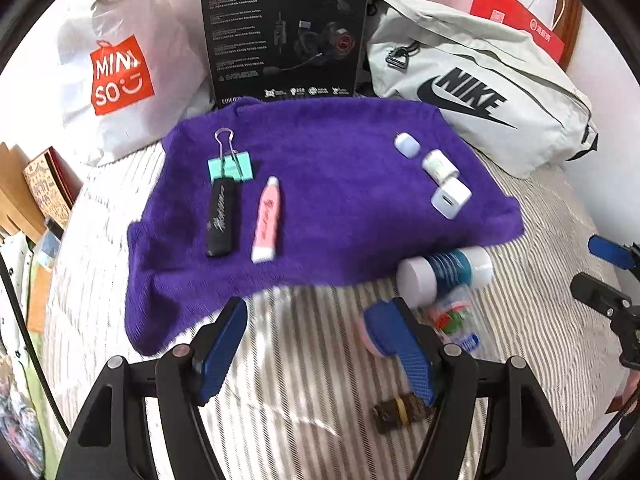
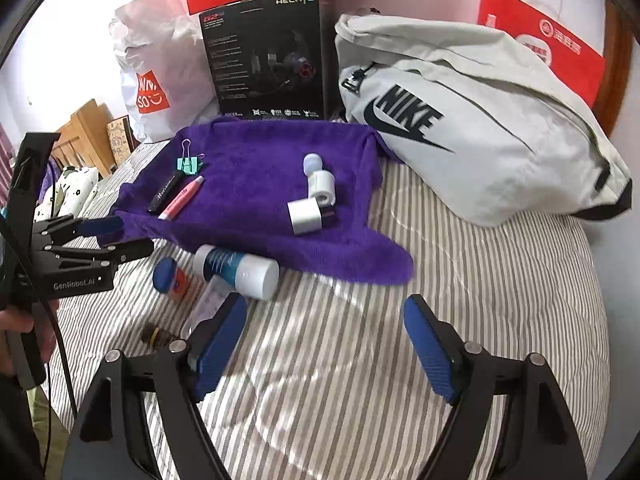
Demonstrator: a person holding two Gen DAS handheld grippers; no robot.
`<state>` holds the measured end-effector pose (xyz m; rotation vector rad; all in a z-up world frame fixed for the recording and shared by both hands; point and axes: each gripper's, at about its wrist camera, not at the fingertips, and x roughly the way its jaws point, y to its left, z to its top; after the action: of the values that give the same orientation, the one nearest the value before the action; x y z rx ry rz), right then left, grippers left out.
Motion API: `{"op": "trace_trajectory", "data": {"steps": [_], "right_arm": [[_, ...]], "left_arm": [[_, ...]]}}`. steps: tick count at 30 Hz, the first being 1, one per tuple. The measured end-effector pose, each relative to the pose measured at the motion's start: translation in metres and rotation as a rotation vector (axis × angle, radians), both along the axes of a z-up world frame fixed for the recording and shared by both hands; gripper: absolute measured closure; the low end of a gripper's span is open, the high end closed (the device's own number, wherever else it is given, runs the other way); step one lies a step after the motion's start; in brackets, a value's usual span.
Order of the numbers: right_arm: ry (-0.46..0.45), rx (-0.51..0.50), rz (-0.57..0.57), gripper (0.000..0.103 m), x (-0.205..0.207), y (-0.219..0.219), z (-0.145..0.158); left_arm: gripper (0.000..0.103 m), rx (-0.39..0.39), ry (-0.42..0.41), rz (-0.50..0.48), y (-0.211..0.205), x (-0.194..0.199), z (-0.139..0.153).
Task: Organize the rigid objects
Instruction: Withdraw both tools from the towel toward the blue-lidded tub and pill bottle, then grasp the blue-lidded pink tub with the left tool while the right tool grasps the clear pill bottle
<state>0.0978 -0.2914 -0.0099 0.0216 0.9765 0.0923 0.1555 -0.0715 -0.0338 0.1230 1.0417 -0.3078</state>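
Blue-padded fingers of the left tongs (image 1: pixel 316 344) hang spread apart over the striped bed cover (image 2: pixel 460 280), nothing between them. Just beside the right finger, partly hidden behind it, sits a small pink round thing (image 1: pixel 370 340); a clear packet (image 1: pixel 456 316) lies just beyond it, and a small brown bottle (image 1: pixel 400 410) with a yellow band lies under that same finger. A little further ahead and to the right rests a white tube with a teal label (image 1: pixel 444 270), on its side, touching the near edge of the purple towel (image 1: pixel 320 168).

On the towel, ahead and to the left of the left tongs, a black stick (image 1: pixel 221 218) and a pink tube (image 1: pixel 266 220) lie side by side, with a mint binder clip (image 1: pixel 231 166) touching the far end of the black stick. Ahead and to the right, three small white charger-like blocks (image 1: pixel 436 174) sit in a row.

Right tongs (image 2: pixel 324 344) are likewise open and empty above bare bed cover, with the white tube just ahead of their left finger. Behind the towel stand a Miniso bag (image 1: pixel 120 76), a black headset box (image 1: pixel 284 32) and a grey Nike bag (image 2: pixel 460 120).
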Motion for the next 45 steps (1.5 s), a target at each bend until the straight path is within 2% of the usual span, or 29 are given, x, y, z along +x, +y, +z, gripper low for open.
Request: {"op": "trace_trajectory", "data": {"steps": [3,9,15,19,23,27,30,38,45], "right_arm": [[0.013,0.012,-0.011,0.018,-0.010,-0.002,-0.004],[0.042,0.021,-0.032,0.015,-0.026,-0.008,-0.012],[0.072,0.036,-0.050,0.015,-0.035,-0.017,-0.024],[0.089,0.037,-0.054,0.015,-0.037,-0.023,-0.031],[0.093,0.055,-0.069,0.015,-0.035,-0.029,-0.037],[0.098,0.065,-0.070,0.015,-0.033,-0.030,-0.040],[0.103,0.059,-0.065,0.015,-0.032,-0.029,-0.043],[0.116,0.081,-0.050,0.015,-0.031,-0.018,-0.052],[0.122,0.166,0.000,0.015,-0.019,0.011,-0.055]], "left_arm": [[0.033,-0.022,0.006,-0.008,-0.005,-0.009,-0.003],[0.033,-0.007,0.022,-0.035,-0.024,-0.017,-0.018],[0.034,0.012,0.022,-0.001,-0.029,-0.013,-0.031],[0.054,0.023,0.008,0.023,-0.025,-0.011,-0.033],[0.058,0.037,0.014,0.013,-0.029,-0.010,-0.036],[0.069,0.049,0.012,-0.001,-0.035,-0.011,-0.039],[0.082,0.037,0.017,-0.006,-0.036,-0.010,-0.040],[0.082,0.047,0.005,-0.010,-0.028,-0.008,-0.040],[0.082,0.070,-0.002,0.044,0.008,-0.007,-0.038]]}}
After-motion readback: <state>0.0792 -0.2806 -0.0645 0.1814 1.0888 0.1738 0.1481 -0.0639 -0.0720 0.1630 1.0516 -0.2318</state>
